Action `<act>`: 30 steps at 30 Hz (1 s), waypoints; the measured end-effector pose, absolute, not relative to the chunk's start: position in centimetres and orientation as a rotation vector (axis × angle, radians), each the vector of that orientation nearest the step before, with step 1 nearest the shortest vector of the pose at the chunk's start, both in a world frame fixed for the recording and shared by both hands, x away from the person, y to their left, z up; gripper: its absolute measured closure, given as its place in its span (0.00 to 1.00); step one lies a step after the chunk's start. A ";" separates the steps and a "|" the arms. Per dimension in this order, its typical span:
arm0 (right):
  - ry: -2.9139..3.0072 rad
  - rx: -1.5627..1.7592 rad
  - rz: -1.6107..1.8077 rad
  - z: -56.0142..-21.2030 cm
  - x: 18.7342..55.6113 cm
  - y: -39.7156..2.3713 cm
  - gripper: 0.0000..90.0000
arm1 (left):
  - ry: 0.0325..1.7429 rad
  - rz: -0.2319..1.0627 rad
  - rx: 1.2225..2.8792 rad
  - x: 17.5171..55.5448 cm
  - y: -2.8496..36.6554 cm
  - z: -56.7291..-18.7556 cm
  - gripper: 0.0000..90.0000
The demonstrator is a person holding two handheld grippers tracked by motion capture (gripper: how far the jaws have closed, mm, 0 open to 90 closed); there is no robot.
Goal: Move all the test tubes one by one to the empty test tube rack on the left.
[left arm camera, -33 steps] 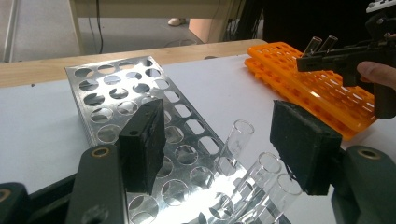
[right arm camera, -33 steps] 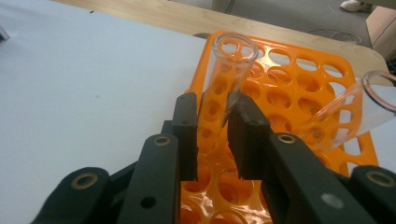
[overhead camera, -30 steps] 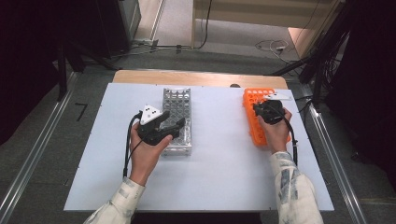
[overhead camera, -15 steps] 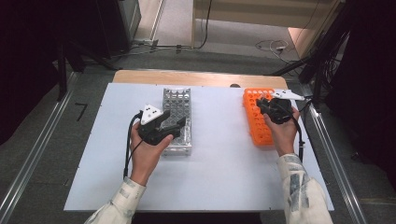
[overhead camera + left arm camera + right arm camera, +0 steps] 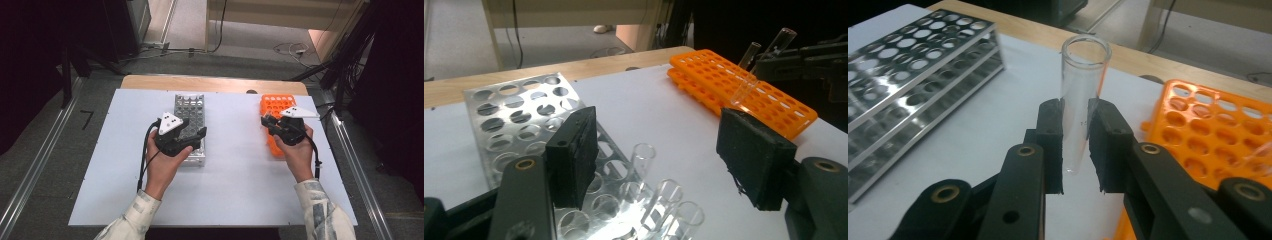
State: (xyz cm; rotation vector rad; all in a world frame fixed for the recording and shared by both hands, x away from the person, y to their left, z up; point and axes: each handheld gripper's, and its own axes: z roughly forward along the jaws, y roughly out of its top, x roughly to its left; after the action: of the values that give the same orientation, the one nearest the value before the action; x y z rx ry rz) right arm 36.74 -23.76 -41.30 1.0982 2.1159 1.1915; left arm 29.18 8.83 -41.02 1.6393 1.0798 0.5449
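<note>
My right gripper [image 5: 1075, 145] is shut on a clear glass test tube [image 5: 1083, 100], held upright above the white table. In the high view this gripper [image 5: 268, 123] hangs over the left edge of the orange rack [image 5: 274, 104] with its jaws pointing left. The left gripper [image 5: 654, 150] stands open with nothing between its pads, low over the near end of the metal rack [image 5: 519, 107], where several empty glass tubes [image 5: 644, 155] stand. From above, the left gripper [image 5: 196, 135] lies across the metal rack [image 5: 189, 107].
The orange rack [image 5: 734, 85] holds a leaning tube [image 5: 744, 90] in the left gripper view. The white tabletop [image 5: 235, 165] lies bare between the two racks. A wooden strip [image 5: 215, 83] runs along the far edge, and metal rails [image 5: 350, 160] flank the table.
The right hand has lifted from the orange rack and turned its jaws to the left with the tube in them. The left hand has stayed over the metal rack.
</note>
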 end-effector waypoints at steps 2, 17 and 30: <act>2.137 1.075 1.206 -41.5 36.2 -23.2 0.82 | 1.065 0.539 1.647 29.1 8.2 -41.0 0.36; 2.263 0.962 1.240 -42.4 33.2 -19.4 0.82 | 0.979 0.503 1.711 28.9 4.7 -40.7 0.35; 2.346 0.886 1.214 -43.1 32.4 -16.6 0.82 | 0.934 0.499 1.750 28.9 2.6 -40.9 0.43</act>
State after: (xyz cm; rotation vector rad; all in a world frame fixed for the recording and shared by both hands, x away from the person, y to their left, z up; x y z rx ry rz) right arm 32.37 -16.62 -43.14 0.8861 2.3457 1.2141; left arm 28.87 2.61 -40.88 1.7495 0.9338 0.4986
